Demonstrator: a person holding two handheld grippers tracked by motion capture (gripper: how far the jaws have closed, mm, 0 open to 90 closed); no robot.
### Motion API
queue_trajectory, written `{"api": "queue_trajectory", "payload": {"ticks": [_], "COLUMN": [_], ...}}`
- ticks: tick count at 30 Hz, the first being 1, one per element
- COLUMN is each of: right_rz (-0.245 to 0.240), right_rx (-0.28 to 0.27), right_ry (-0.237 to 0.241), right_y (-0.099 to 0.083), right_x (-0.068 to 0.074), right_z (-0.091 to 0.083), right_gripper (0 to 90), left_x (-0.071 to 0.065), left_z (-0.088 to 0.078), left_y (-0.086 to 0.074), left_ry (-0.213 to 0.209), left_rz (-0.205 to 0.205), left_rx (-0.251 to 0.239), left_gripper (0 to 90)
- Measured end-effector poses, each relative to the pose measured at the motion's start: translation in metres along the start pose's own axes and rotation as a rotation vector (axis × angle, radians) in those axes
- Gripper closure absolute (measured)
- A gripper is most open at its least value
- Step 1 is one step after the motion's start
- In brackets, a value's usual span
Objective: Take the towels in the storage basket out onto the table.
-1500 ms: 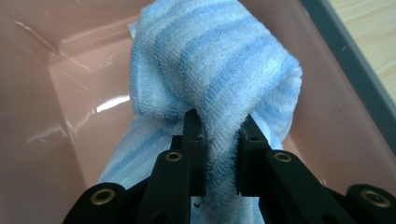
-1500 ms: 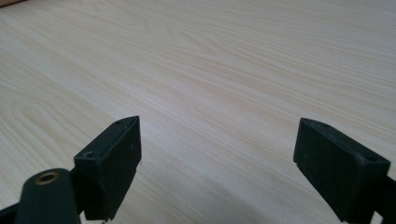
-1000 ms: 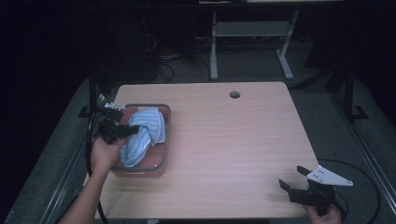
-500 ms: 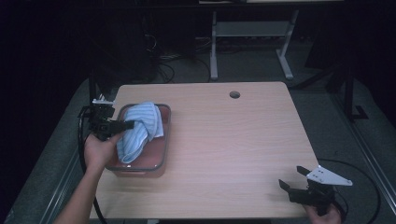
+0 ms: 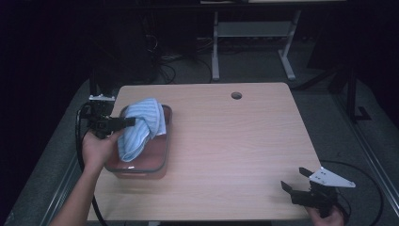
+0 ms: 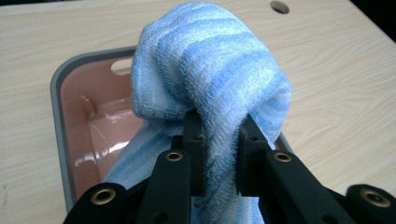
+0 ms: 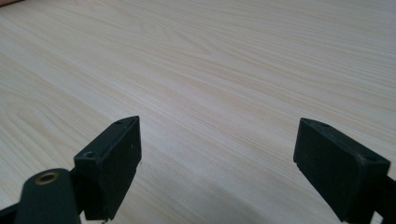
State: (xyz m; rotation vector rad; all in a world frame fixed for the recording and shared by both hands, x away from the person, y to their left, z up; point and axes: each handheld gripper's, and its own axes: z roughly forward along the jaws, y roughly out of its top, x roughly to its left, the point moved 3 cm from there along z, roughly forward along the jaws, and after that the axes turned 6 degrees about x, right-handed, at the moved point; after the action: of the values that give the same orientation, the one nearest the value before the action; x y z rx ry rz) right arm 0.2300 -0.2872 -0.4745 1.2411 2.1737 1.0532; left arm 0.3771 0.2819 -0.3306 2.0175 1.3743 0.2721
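The table [image 5: 226,141] is a pale wood-grain slab with rounded corners and a small round hole near its far edge. At the table's left side sits the tub [image 5: 155,162], a shallow rounded rectangle with a grey rim and glossy pink inside. Above the tub hangs the towel [image 6: 210,79], soft looped terry in light blue and white stripes, bunched into a drooping fold, its lower end trailing down into the tub. The left gripper [image 6: 219,140], over the tub's left rim, has its black jaws pinching a gathered fold of the towel. At the table's near right corner, the right gripper [image 7: 217,158] holds its blocky matte jaws spread wide over bare wood.
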Motion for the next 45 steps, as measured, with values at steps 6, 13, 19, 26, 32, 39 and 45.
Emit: {"api": "queue_trajectory", "payload": {"ticks": [6, 13, 19, 26, 32, 39, 45], "right_rz": [0.005, 0.007, 0.009, 0.01, 0.014, 0.024, 0.031], "right_rx": [-0.004, -0.008, -0.009, -0.012, -0.012, -0.014, -0.01], "right_ry": [-0.002, -0.005, -0.005, -0.006, -0.006, -0.008, -0.009], "right_y": [0.0, 0.0, 0.0, 0.001, 0.0, -0.001, -0.002], "right_x": [0.0, -0.002, -0.002, -0.003, -0.005, -0.009, -0.01], "right_z": [-0.001, -0.002, -0.003, -0.003, -0.003, -0.003, -0.003], "right_gripper": [14.7, 14.7, 14.7, 14.7, 14.6, 14.6, 14.6], "left_x": [-0.004, -0.008, -0.018, -0.035, -0.046, -0.061, -0.067], "left_z": [-0.005, -0.009, -0.008, -0.01, -0.009, -0.004, -0.003], "left_y": [0.005, 0.011, 0.018, 0.028, 0.035, 0.047, 0.051], "left_ry": [-0.023, -0.043, -0.06, -0.087, -0.108, -0.128, -0.141], "left_rz": [0.0, 0.0, 0.022, 0.055, 0.076, 0.11, 0.118], "left_rx": [-0.014, -0.024, -0.022, -0.033, -0.041, -0.034, -0.036], "left_gripper": [77.7, 77.7, 77.7, 77.7, 77.5, 77.5, 77.5]}}
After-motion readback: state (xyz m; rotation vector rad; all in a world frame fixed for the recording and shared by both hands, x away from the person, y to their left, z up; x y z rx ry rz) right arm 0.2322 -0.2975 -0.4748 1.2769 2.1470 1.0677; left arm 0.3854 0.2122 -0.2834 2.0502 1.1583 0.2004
